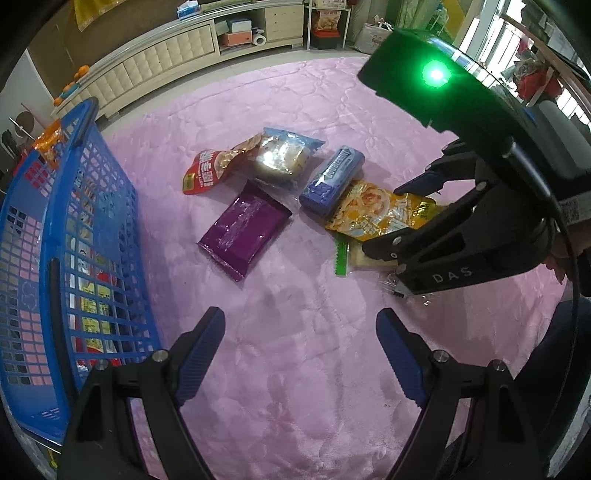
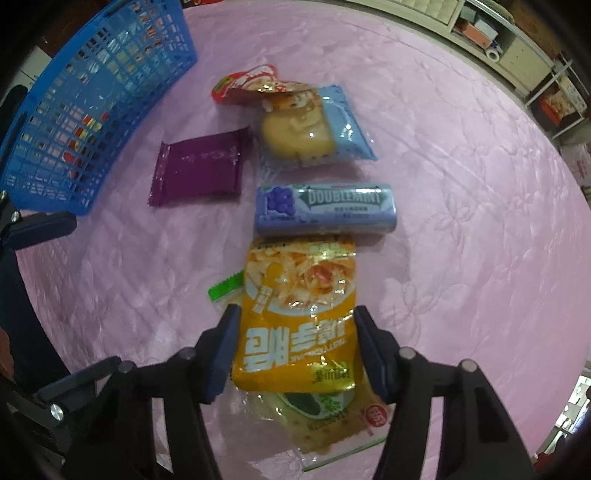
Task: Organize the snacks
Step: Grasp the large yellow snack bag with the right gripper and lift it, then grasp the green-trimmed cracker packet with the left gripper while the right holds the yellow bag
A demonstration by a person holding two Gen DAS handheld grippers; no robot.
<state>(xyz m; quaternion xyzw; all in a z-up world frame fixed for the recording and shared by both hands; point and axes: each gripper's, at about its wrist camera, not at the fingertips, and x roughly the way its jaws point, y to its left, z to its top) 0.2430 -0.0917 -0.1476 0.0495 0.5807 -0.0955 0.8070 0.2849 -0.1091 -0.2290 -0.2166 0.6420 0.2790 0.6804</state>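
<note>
Snacks lie on a pink blanket (image 1: 295,332). A yellow snack packet (image 2: 299,314) lies between the fingers of my right gripper (image 2: 295,321), which is open around it; it also shows in the left wrist view (image 1: 376,212). Under it lies a clear green-edged packet (image 2: 325,417). Beyond are a blue Doublemint gum pack (image 2: 325,208), a purple packet (image 2: 197,170), a light blue bun packet (image 2: 314,125) and a red packet (image 2: 243,85). My left gripper (image 1: 299,325) is open and empty over bare blanket. A blue basket (image 1: 74,240) holding several snacks stands left.
A cream low cabinet (image 1: 166,48) with shelves and boxes runs along the far wall. A rack with bags (image 1: 328,22) stands beyond the blanket. The basket also shows at the upper left of the right wrist view (image 2: 92,103).
</note>
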